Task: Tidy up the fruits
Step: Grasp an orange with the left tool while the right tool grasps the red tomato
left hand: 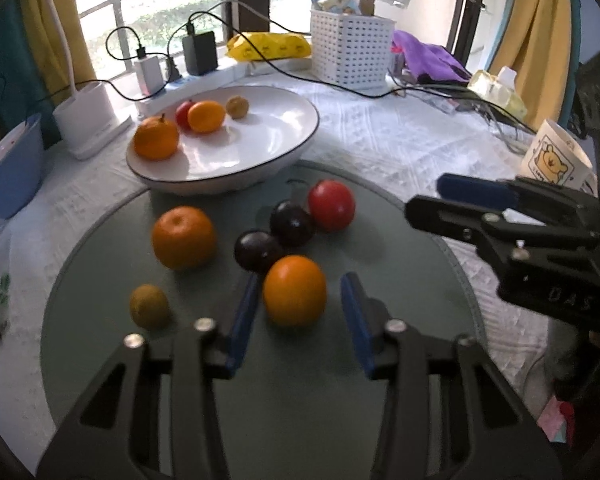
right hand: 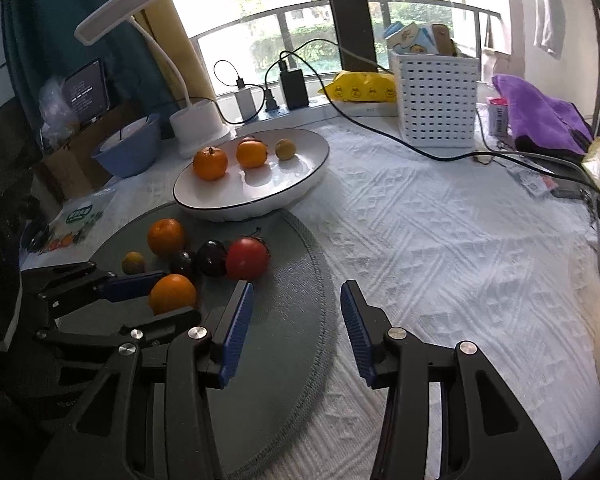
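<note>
On a round grey mat [left hand: 284,400] lie an orange [left hand: 295,290], a second orange [left hand: 183,237], two dark plums [left hand: 257,251], a red fruit [left hand: 331,205] and a small brown-green fruit [left hand: 149,306]. My left gripper [left hand: 300,312] is open, its fingers on either side of the near orange without touching it. A white bowl [left hand: 268,160] behind the mat holds two oranges, a red fruit and a small yellowish fruit. My right gripper [right hand: 297,320] is open and empty over the mat's right edge [right hand: 324,320]; it also shows in the left wrist view [left hand: 440,196].
A white perforated basket [left hand: 350,50], chargers with cables [left hand: 198,52], a lamp base [left hand: 90,120] and a blue bowl [left hand: 12,168] stand behind the white bowl. A bear mug [left hand: 556,160] and purple cloth [right hand: 540,112] are at the right. White tablecloth [right hand: 440,240] lies right of the mat.
</note>
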Demonstrator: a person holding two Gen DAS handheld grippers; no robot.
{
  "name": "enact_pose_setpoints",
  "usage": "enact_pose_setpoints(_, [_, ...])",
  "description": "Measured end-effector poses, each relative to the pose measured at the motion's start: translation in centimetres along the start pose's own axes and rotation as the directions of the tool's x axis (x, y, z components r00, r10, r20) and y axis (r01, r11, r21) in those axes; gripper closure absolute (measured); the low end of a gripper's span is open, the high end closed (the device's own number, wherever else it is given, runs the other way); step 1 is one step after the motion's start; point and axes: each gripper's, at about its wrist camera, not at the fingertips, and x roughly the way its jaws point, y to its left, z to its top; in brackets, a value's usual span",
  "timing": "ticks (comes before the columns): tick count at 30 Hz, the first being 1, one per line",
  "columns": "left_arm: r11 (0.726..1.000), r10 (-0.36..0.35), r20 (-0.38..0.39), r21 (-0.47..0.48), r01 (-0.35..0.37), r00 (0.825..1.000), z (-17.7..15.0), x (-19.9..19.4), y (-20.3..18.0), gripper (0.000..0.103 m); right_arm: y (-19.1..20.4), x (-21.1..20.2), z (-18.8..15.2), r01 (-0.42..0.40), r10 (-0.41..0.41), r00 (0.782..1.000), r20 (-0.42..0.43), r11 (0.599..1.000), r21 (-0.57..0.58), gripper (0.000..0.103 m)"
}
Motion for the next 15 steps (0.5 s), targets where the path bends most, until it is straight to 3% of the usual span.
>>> enact_pose_setpoints(2, [1.000,-0.003,0.005,-0.003,0.003,1.000,0.1,0.0,0.1,0.070,0.2,0.3,0.3,-0.004,0.004,1.000,-0.004,1.000,-0.005,0.055])
enact_pose_setpoints(15, [1.000,-0.004,0.081,-0.027,0.006,0.997,1.1,-2.9,2.3,0.071,2.3,2.2,1.8,-0.017,0.015,0.999,-0.036,0.998,-0.059,0.055])
